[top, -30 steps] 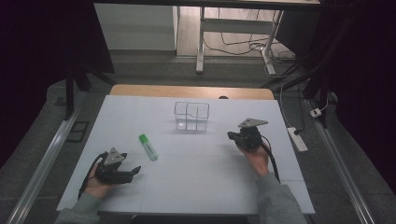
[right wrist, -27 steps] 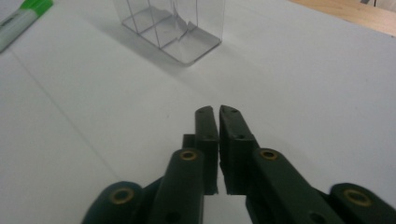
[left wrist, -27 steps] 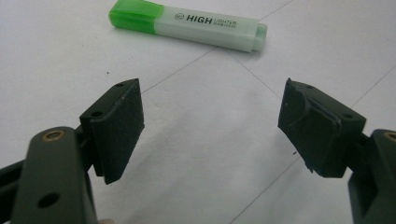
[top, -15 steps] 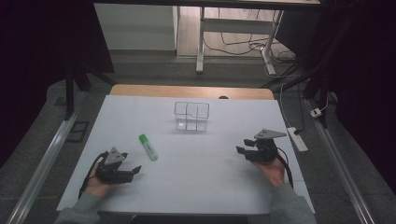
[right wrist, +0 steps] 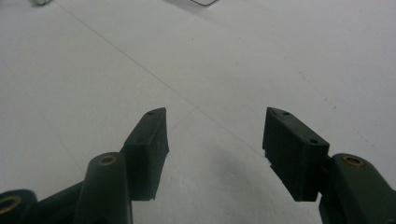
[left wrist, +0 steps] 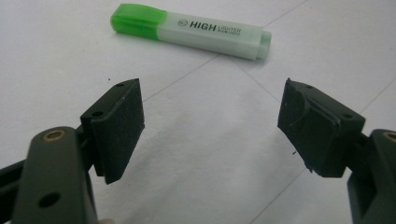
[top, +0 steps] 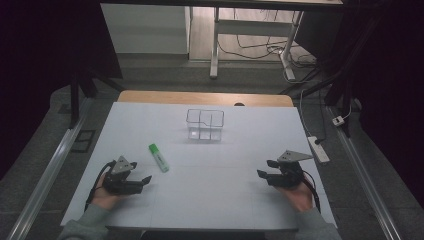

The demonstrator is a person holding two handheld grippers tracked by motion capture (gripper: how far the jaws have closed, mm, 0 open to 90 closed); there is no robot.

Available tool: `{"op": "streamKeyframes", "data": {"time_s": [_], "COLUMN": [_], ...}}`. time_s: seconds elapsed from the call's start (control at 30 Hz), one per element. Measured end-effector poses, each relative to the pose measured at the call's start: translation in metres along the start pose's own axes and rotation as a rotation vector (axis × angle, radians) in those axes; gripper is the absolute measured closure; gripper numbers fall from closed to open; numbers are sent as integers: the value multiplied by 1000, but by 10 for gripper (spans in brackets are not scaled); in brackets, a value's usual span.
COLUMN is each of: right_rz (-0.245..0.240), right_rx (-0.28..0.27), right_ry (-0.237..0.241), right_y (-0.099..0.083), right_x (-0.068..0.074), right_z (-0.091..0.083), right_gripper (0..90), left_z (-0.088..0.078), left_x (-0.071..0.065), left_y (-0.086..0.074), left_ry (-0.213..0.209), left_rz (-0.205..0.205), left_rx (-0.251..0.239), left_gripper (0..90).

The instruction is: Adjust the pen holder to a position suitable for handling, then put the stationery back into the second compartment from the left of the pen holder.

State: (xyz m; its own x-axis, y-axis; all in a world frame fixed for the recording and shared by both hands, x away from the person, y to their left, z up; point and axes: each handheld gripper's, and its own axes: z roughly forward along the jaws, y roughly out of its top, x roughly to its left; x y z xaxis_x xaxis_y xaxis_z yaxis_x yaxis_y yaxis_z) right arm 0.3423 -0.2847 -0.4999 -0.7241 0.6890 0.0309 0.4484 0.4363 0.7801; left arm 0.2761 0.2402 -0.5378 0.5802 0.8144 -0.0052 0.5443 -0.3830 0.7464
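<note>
Wide white tabletop (top: 210, 200), faintly lined, wooden strip along the far edge. Near its far middle, a clear compartmented box (top: 205, 124), empty-looking, standing upright. Well apart from it, toward the near left, a highlighter (top: 158, 157) lying flat and slanted, green cap pointing away from the person. Left tongs (top: 145, 179) low at the near left corner, near the highlighter but not touching, jaws spread wide with bare tabletop between. Right tongs (top: 265, 169) at the near right, well apart from highlighter and box, jaws apart after just opening, nothing between them.

In the left gripper view, highlighter (left wrist: 189, 30) close beyond the spread pads (left wrist: 119, 123): bright green translucent cap, pale green barrel, black lettering "HIGH LIGHTER" on its side, stepped butt end; lettering unreadable from the high view. In the right gripper view, pads (right wrist: 149, 149) over blank tabletop, a dark wire-like edge of the box (right wrist: 205, 2) at the top margin, a speck of green at the top left corner.
</note>
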Motion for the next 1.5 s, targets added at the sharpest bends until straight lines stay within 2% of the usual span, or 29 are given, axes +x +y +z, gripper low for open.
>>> {"op": "streamKeyframes", "data": {"time_s": [0.27, 0.53, 0.77, 0.8, 1.33, 1.5], "right_rz": [-13, -32, -22, -20, -29, -33], "right_rx": [3, 5, 7, 6, 9, 16], "right_ry": [7, 14, 8, 7, -3, -6], "right_y": [-11, -11, -12, -12, -10, -11], "right_x": [5, 2, 1, 0, 1, 2], "right_z": [-10, -5, -6, -6, -6, -5], "right_gripper": [385, 380, 376, 375, 366, 365], "left_z": [-5, -3, -4, -4, -5, -4], "left_x": [-1, -2, 0, 1, 6, 7], "left_y": [6, 14, 21, 23, 45, 49], "left_ry": [-20, -51, -51, -55, -55, -42], "left_rz": [5, 39, 51, 65, 117, 114], "left_rx": [-8, 18, 30, 42, 72, 89], "left_gripper": [230, 248, 247, 247, 247, 246]}}
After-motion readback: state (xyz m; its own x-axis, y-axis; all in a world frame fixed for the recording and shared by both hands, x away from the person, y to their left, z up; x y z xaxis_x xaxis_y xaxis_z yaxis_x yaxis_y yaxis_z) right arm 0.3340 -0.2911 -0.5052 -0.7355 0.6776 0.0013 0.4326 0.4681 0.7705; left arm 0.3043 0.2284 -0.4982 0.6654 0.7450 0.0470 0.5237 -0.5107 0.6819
